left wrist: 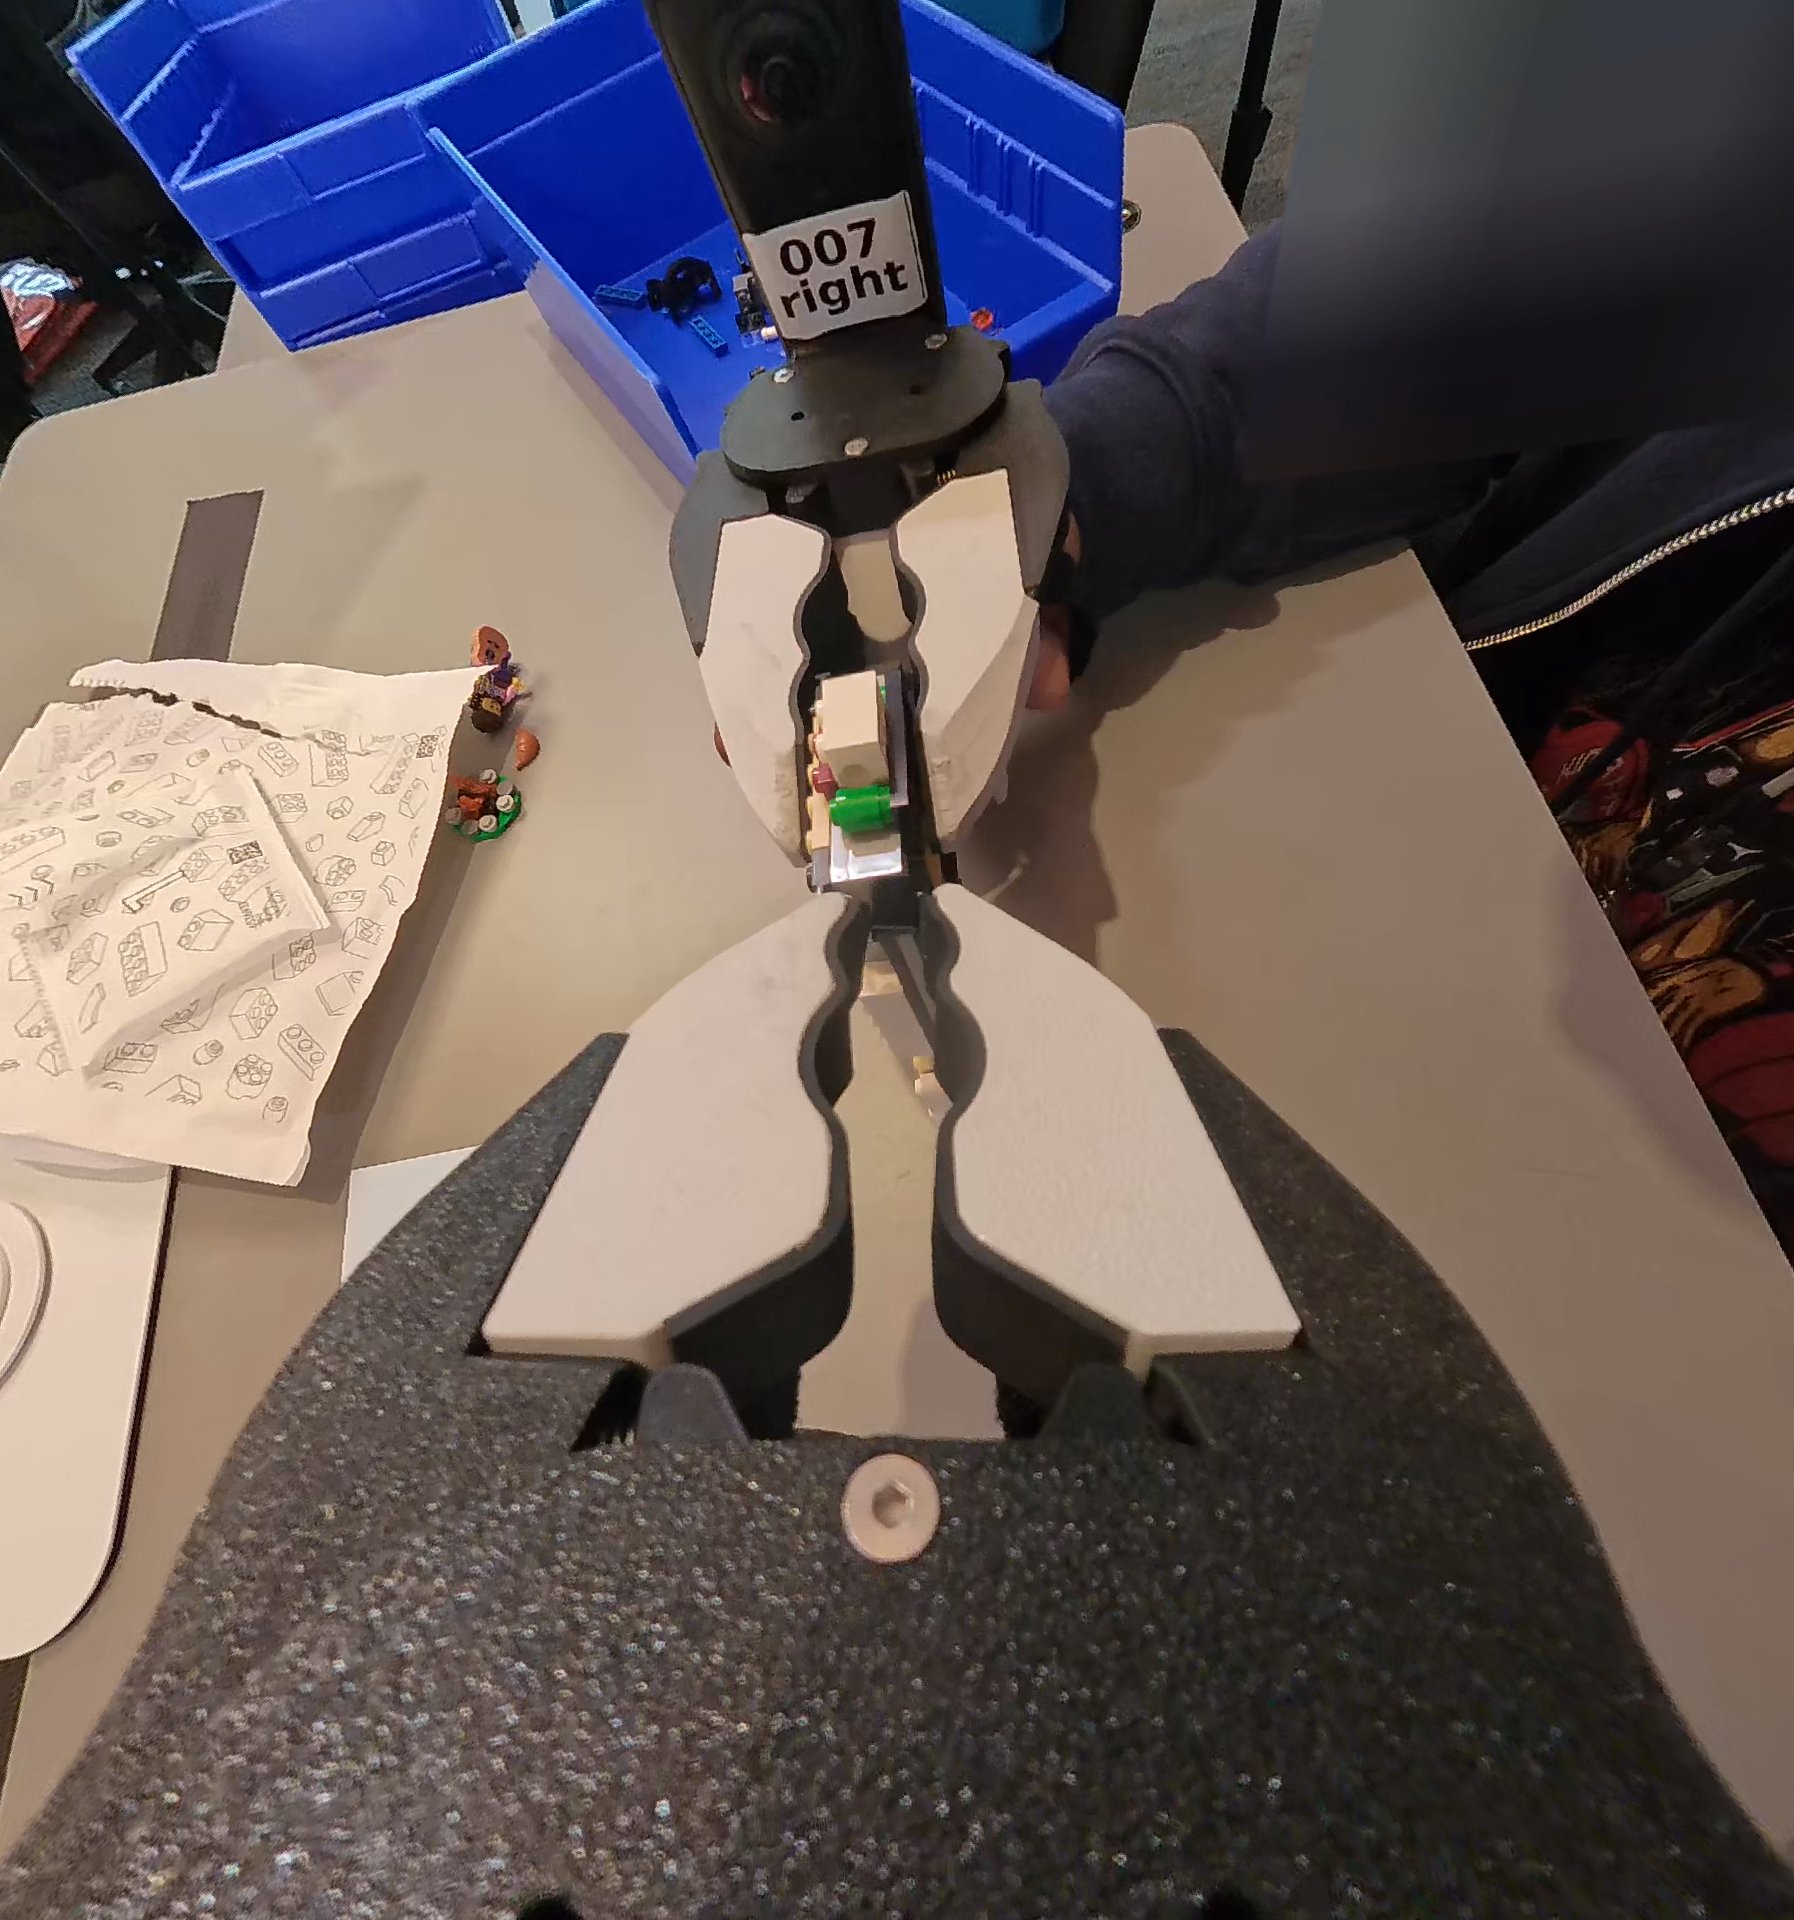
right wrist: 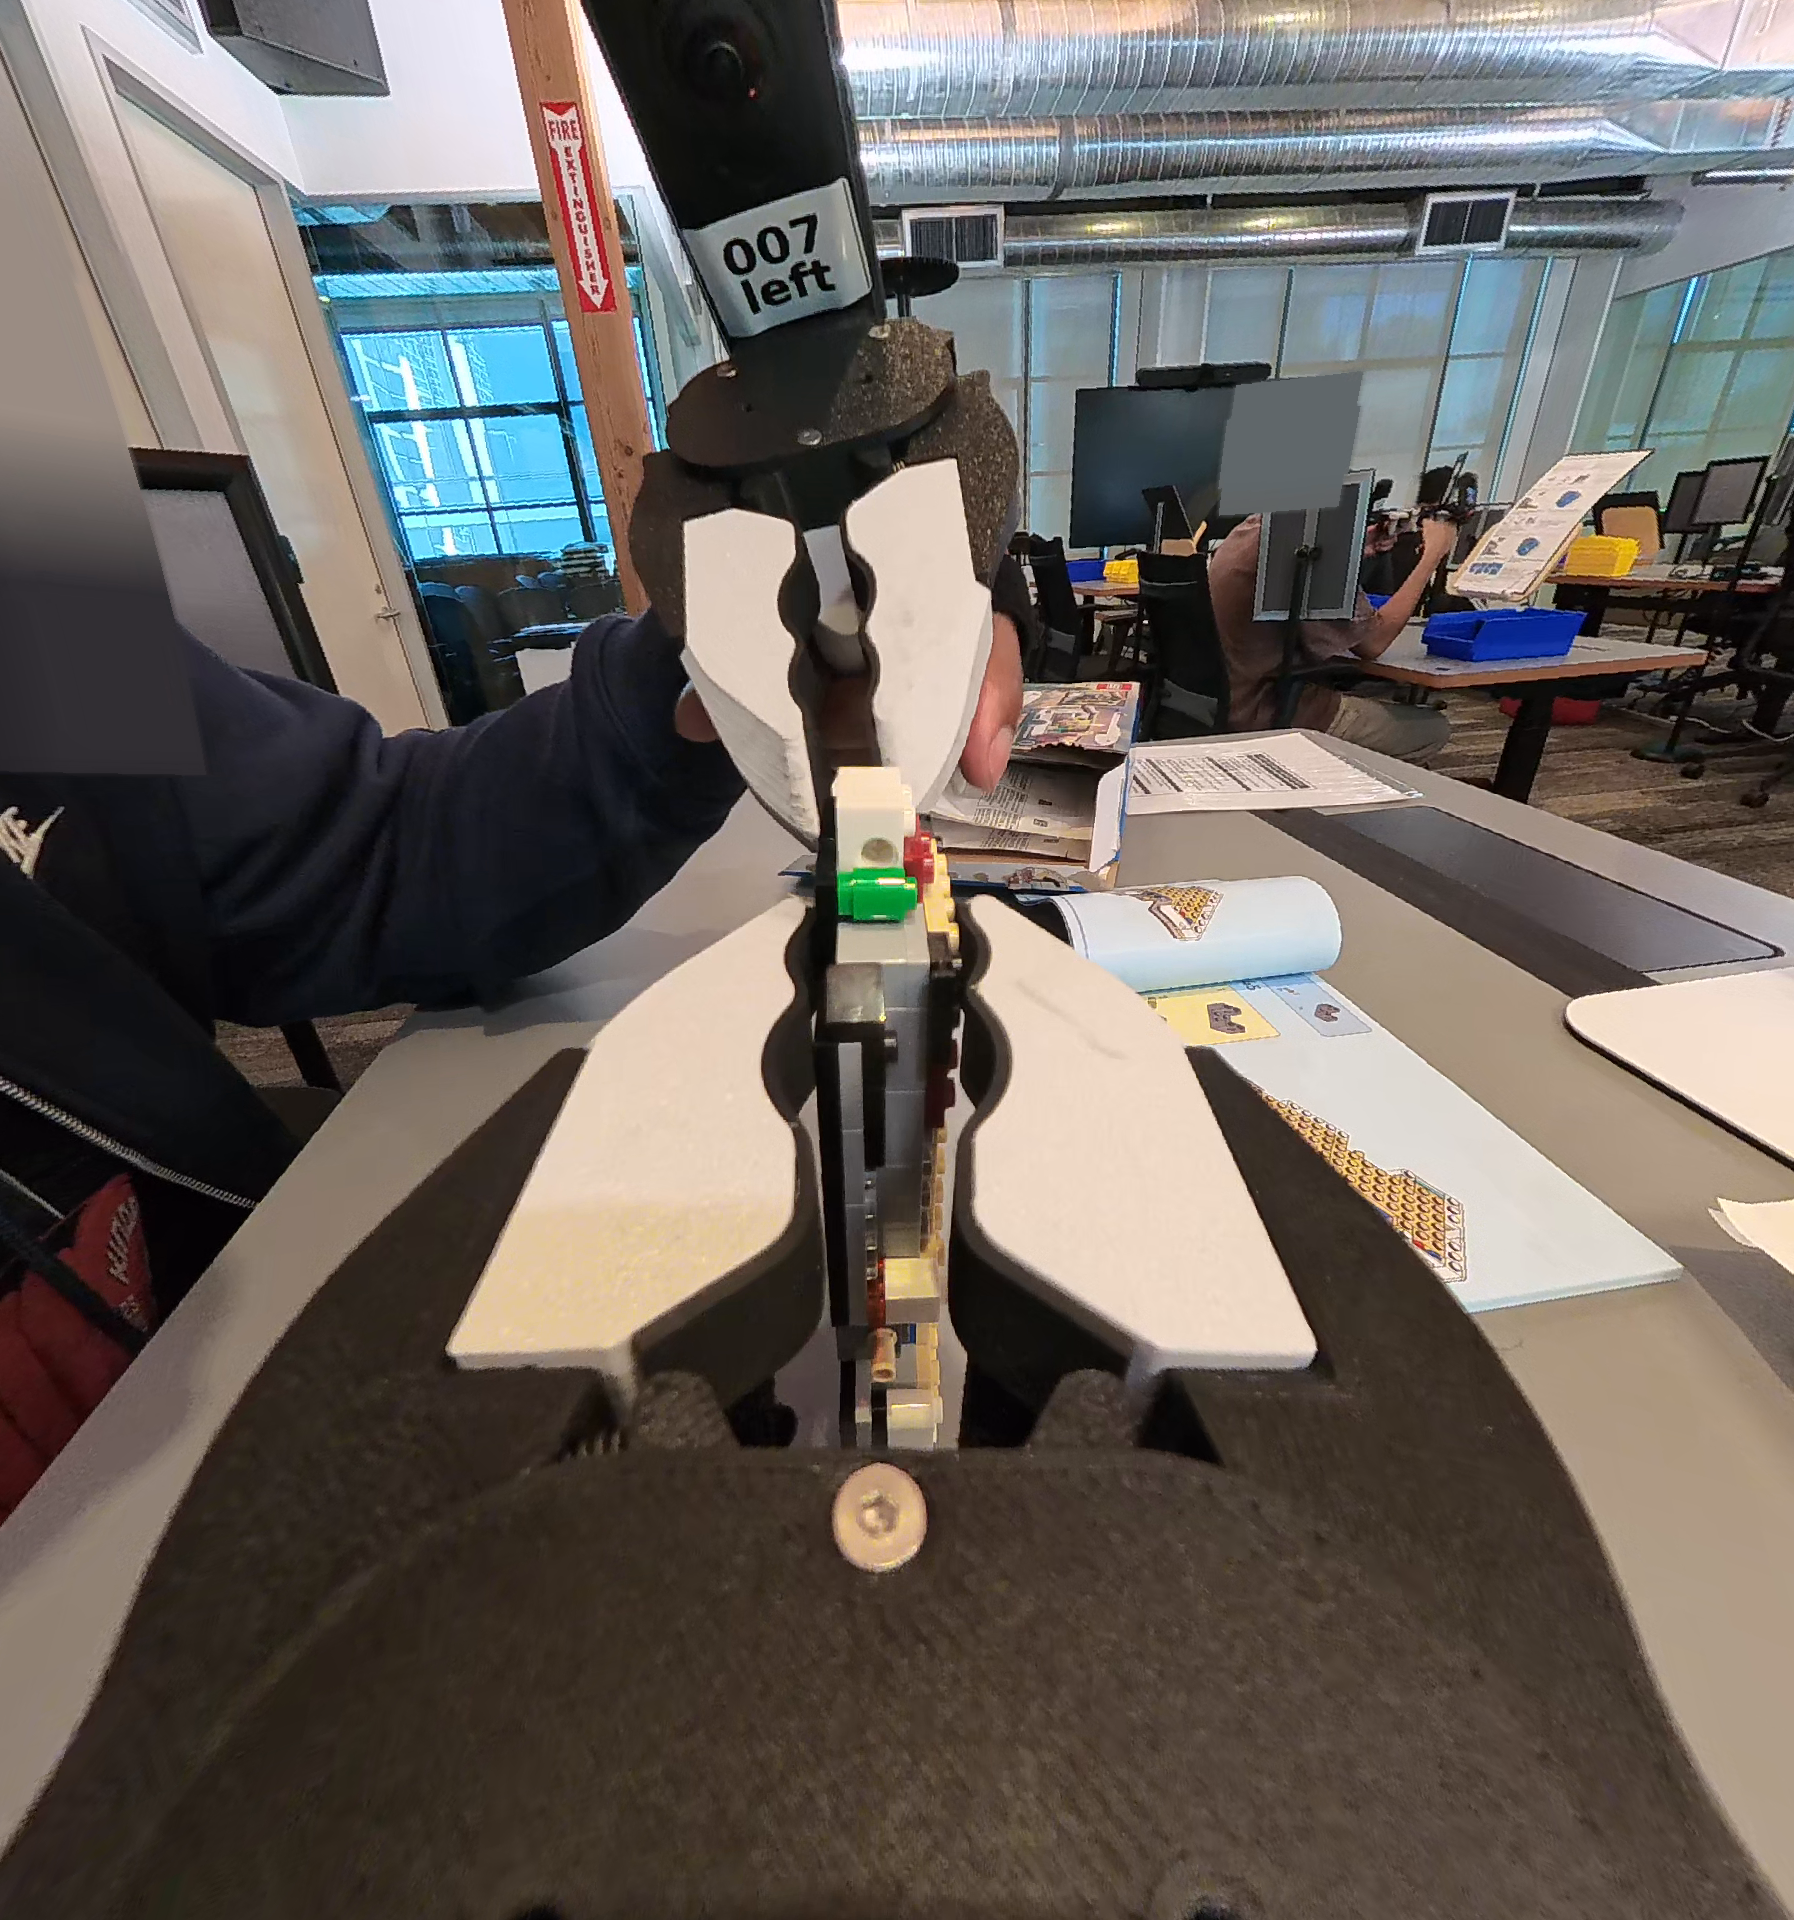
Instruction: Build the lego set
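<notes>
My right tool is clamped on the grey-and-black brick assembly; my left tool pinches its thin black edge. Opposing pulls might snap plates off over the table.

Two tools: the left tool and the right tool. One brick assembly between them. Two blue bins. One torn paper bag. One open instruction booklet. Two small brick figures.

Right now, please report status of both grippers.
Right gripper clamps brick assembly. Left gripper pinches its black plate edge. Torn paper bags lie aside.
</notes>
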Available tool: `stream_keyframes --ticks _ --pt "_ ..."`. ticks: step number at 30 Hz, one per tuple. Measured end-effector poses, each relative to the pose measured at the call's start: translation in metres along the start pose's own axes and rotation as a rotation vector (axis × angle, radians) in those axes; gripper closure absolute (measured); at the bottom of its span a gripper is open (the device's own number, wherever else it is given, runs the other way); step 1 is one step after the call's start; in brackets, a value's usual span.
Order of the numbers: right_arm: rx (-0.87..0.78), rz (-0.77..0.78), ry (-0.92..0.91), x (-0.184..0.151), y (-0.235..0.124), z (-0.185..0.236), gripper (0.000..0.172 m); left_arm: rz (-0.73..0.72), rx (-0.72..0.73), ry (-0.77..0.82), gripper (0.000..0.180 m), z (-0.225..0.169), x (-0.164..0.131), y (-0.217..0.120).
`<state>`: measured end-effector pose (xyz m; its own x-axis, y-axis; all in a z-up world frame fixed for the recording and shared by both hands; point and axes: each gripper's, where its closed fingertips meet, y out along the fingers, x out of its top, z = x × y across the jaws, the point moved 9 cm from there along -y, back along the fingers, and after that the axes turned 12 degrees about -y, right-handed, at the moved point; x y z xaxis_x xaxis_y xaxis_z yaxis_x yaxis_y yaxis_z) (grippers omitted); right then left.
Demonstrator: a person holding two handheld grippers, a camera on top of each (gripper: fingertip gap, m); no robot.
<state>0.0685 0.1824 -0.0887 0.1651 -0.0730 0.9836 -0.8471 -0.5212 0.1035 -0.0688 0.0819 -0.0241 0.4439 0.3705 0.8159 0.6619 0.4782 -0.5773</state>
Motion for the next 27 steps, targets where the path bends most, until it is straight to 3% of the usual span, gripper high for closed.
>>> stream_keyframes --ticks 12,23,27 --pt "-0.006 -0.003 0.022 0.000 -0.002 -0.003 0.149 -0.035 0.079 0.106 0.156 -0.005 -0.002 -0.012" --pt "0.023 -0.058 0.108 0.004 -0.008 -0.008 0.148 -0.220 0.437 0.709 0.130 -0.027 -0.024 -0.009" --pt "0.051 -0.058 0.130 0.005 -0.009 -0.009 0.148 -0.199 0.471 0.824 0.122 -0.030 -0.030 -0.003"
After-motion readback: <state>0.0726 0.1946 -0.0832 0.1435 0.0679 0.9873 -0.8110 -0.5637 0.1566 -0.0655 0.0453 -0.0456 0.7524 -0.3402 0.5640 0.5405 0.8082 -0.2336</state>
